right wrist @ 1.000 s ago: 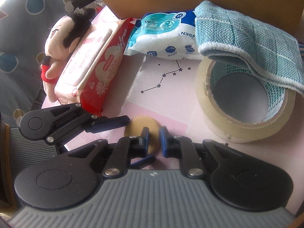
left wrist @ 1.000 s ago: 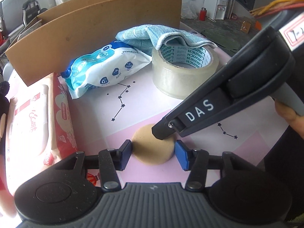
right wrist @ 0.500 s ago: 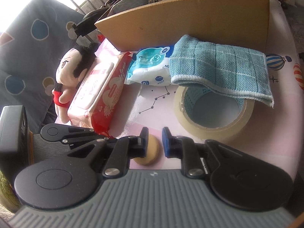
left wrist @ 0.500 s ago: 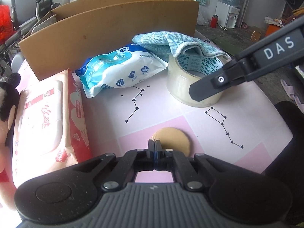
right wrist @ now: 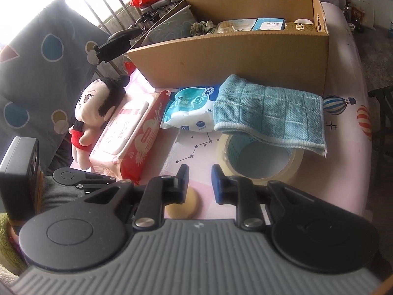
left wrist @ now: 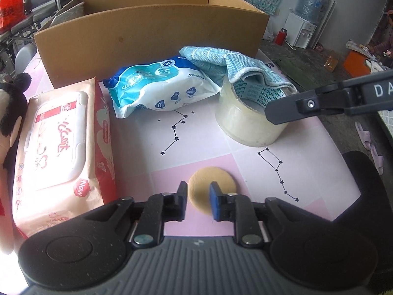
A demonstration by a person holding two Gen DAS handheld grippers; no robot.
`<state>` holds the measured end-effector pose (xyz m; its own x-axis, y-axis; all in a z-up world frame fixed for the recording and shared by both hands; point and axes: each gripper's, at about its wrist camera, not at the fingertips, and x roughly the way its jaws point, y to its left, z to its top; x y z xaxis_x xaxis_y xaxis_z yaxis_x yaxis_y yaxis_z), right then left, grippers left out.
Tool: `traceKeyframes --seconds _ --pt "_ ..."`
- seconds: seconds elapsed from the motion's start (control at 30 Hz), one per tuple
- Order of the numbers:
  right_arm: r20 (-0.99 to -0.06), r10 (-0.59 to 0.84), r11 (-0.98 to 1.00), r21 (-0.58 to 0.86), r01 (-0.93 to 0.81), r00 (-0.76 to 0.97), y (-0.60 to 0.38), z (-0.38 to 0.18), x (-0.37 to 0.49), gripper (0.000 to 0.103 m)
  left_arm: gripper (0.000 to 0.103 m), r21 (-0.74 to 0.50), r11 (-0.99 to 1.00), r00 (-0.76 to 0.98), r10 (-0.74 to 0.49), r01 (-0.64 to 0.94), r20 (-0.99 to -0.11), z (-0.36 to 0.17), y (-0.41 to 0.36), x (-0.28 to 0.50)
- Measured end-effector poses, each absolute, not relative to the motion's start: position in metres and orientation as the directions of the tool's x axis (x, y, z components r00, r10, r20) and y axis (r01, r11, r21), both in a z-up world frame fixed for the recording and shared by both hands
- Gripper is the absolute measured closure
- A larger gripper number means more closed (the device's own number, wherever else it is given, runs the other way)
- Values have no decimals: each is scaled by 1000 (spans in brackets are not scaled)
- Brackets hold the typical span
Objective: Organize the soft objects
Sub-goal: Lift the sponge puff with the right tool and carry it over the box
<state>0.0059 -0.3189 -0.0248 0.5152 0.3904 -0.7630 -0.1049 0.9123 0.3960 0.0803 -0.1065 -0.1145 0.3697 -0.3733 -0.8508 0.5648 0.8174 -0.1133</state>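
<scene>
The flat round tan sponge puff [left wrist: 211,187] lies just beyond the left gripper [left wrist: 198,199], whose empty jaws are opening, nearer it than the right gripper [right wrist: 200,183], also empty and opening

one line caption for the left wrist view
Left gripper opening above the tan round sponge on the pink table.

Box [left wrist: 152,41] beyond the left gripper [left wrist: 198,196]: plain brown corrugated cardboard, matt. Towel [right wrist: 270,113] is blue woven cloth with a raised grid and white hem; both wipes packs [left wrist: 61,145] [left wrist: 159,86] are glossy plastic film, the pink one with a smooth hard white lid; tape roll [left wrist: 248,125] is clear, shiny plastic; doll [right wrist: 95,105] is soft plush. Sponge [left wrist: 212,184] at the fingertips is tan, matt, fine-pored foam on a smooth printed table cover [left wrist: 208,135]; grippers are speckled matt black plastic with ribbed grey housing, metal screws and blue rubbery pads [left wrist: 214,200].
</scene>
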Motion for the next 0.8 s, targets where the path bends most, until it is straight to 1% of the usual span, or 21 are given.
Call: traceKeyframes --seconds 0.03,0.07,0.1,0.13,0.2,0.33,0.4,0.5,0.63,0.7,0.8 --pt "-764 394 911 398 -108 511 -318 -27 5 78 53 -125 818 359 -377 562 -854 -117 -107 82" --pt "-771 398 910 400 -109 497 -314 -30 3 73 48 -138 819 351 -383 557 -854 -119 -108 84" --pt "-778 400 909 404 -102 485 -312 -35 2 69 48 -150 815 344 -393 560 -852 -120 -108 84" --pt "-782 405 906 414 -91 474 -311 -39 0 68 47 -159 807 337 -405 569 -850 -120 -108 83" --pt "-788 422 889 456 -33 448 -312 -53 -5 61 41 -158 794 331 -414 588 -848 -121 -109 81" --pt "-754 501 787 601 138 424 -325 -88 -6 61 40 -77 752 350 -392 654 -851 -128 -122 72" --pt "-745 528 747 636 195 409 -326 -104 -4 61 41 -48 735 346 -376 677 -860 -132 -127 69" --pt "-732 547 727 656 203 406 -320 -113 0 61 41 -13 713 362 -372 701 -855 -134 -132 62" --pt "-725 566 716 668 203 392 -310 -115 10 60 40 -18 713 365 -381 701 -850 -135 -133 62" --pt "-719 578 704 678 209 387 -307 -115 14 55 40 -30 717 363 -388 697 -847 -135 -132 63" --pt "-681 620 639 726 253 389 -312 -122 16 54 41 -40 726 365 -391 687 -845 -135 -129 67"
